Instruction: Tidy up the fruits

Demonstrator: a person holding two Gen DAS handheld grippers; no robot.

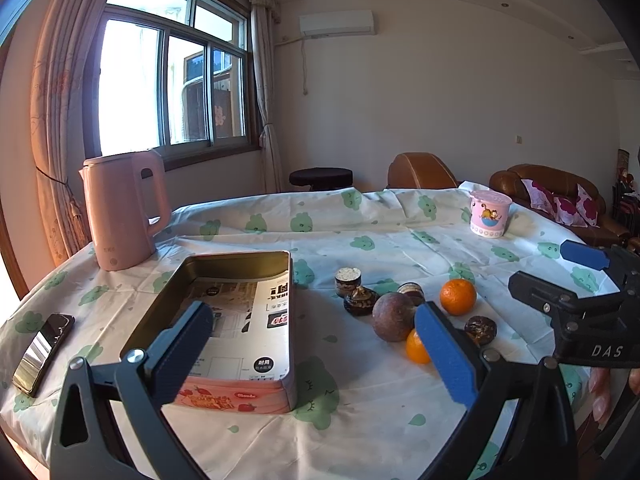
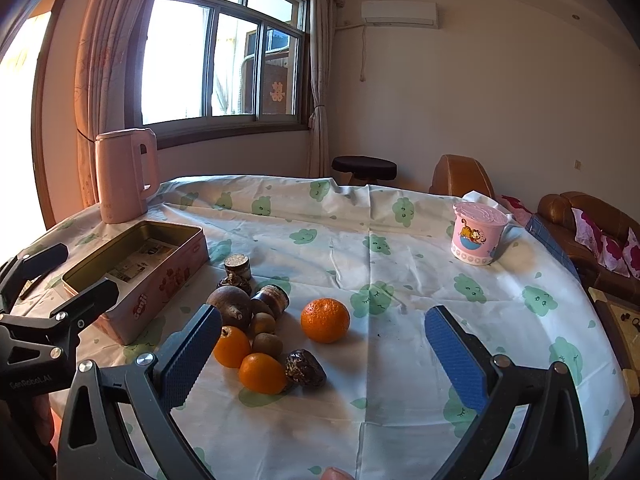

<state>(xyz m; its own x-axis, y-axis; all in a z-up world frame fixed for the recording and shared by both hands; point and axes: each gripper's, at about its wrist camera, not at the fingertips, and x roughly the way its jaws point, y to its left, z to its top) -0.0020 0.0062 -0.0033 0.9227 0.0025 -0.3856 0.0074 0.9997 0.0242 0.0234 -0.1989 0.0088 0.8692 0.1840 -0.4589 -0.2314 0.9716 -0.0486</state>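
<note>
Claws (image 1: 316, 346) (image 2: 324, 350) agape; tin (image 2: 132, 280) beside fruit (image 2: 325, 319).

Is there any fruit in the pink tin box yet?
No. The pink tin box is open and holds only a printed paper; the fruits lie outside on the tablecloth.

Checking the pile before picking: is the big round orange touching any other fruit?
Apart. The right wrist view shows bare cloth all around the big orange.
</note>
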